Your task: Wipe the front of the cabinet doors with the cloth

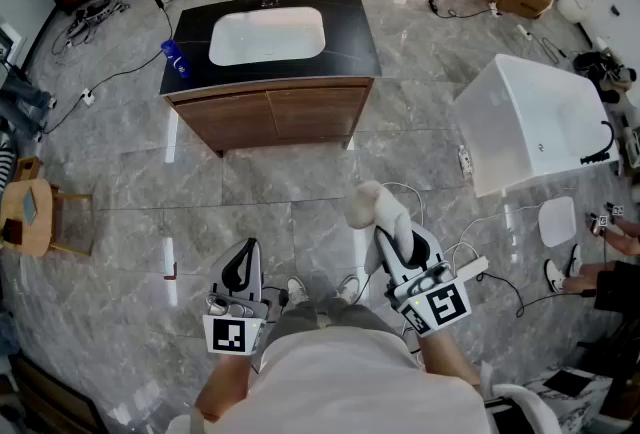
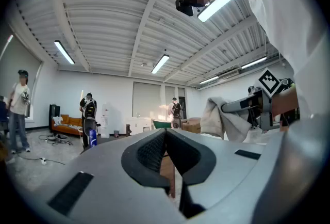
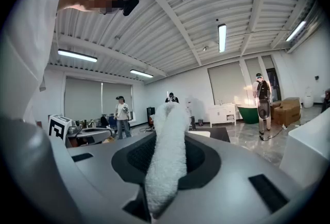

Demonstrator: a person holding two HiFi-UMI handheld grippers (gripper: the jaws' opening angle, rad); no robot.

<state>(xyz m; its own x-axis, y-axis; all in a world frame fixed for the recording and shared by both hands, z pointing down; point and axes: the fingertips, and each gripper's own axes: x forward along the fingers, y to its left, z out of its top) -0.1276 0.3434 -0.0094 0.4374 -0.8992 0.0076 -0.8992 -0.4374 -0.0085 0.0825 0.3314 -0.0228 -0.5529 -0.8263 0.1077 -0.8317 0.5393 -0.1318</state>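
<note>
The cloth (image 1: 372, 206), white and fluffy, stands pinched upright in the right gripper (image 1: 393, 242), bulging out past the tips. In the right gripper view its jaws are closed on it from both sides. The left gripper (image 1: 246, 252) is just beside it to the left, jaws together at the tips with nothing between them.

Both are held low in front of the person, well apart from the cabinet (image 1: 270, 114). Its two wooden doors face them across a broad stretch of bare tiled floor (image 1: 250, 192). A dark top with a white sink (image 1: 267, 34) overhangs the doors' upper edge, and a blue bottle (image 1: 175, 58) stands near its left edge.

A white tub (image 1: 525, 122) stands to the right of the cabinet, apart from it. Cables (image 1: 480, 242) trail over the floor near the right gripper. A wooden chair (image 1: 30, 217) stands far left.
</note>
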